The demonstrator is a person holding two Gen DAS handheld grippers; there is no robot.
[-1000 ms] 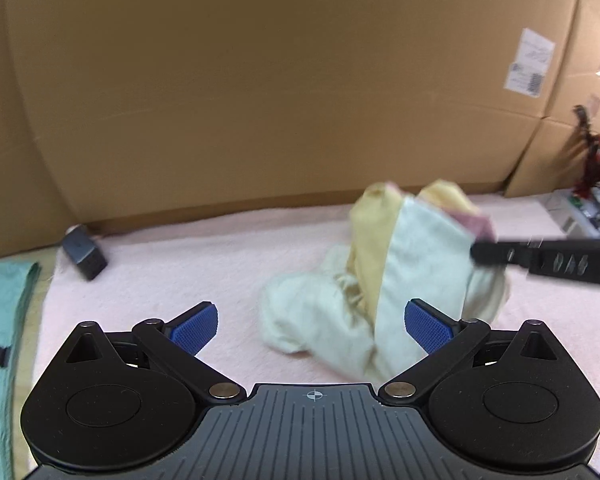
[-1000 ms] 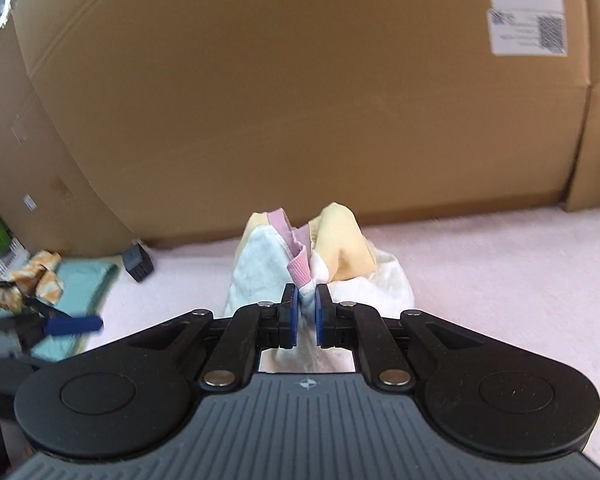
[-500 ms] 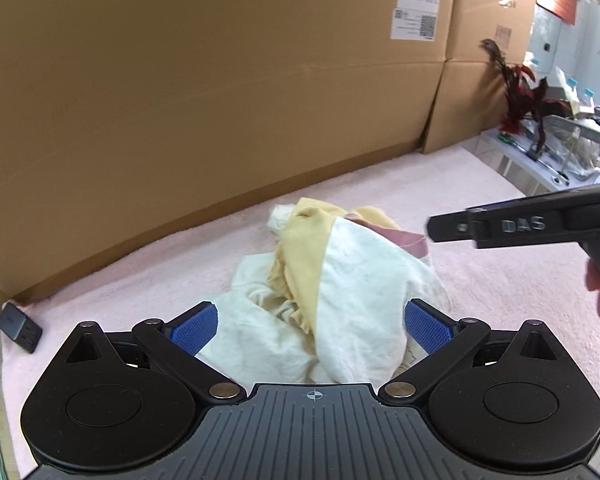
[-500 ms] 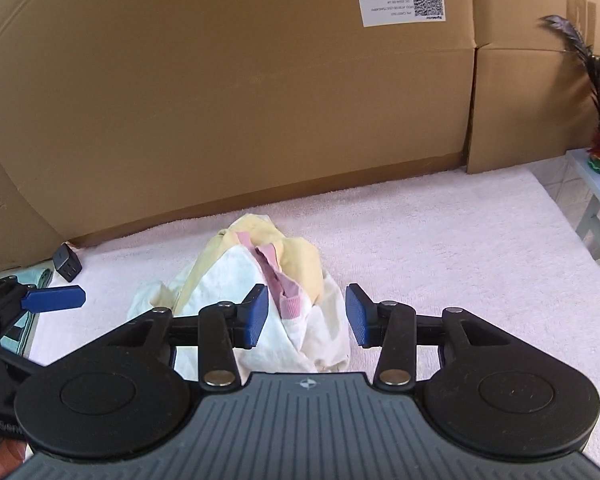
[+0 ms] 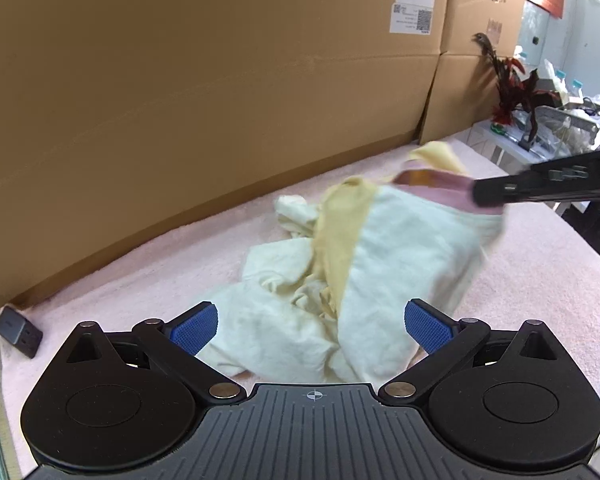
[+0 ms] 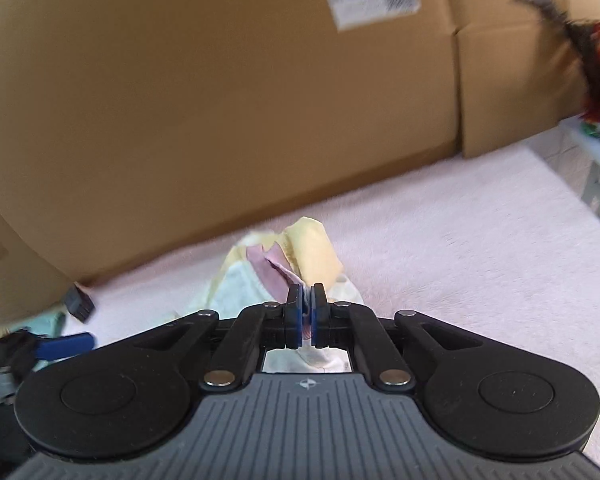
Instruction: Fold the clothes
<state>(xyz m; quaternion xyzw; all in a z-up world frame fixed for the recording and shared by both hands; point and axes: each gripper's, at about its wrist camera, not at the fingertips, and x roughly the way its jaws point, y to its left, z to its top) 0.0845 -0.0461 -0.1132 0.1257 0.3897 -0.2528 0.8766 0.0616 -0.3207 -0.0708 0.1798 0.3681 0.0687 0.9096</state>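
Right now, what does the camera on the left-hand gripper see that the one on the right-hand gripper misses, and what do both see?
Only the left wrist view shows the left gripper from behind, jaws wide apart with nothing between its blue pads, and the cluttered white side table.

Only the right wrist view shows the right gripper head-on. Its jaws have just been closing, and they now pinch the garment's pink collar.

Both show the crumpled white and yellow garment, the pink towel surface, the cardboard boxes, the small black charger and the red plant.

Pretty plain setup: big brown cardboard boxes (image 5: pixel 220 100) wall off everything ahead, shipping labels (image 5: pixel 414 0) stuck up top. A fuzzy pale pink cover (image 6: pixel 480 240) is on the surface, and off right there's a dark red plant (image 5: pixel 512 80) on a white shelf (image 5: pixel 512 148).
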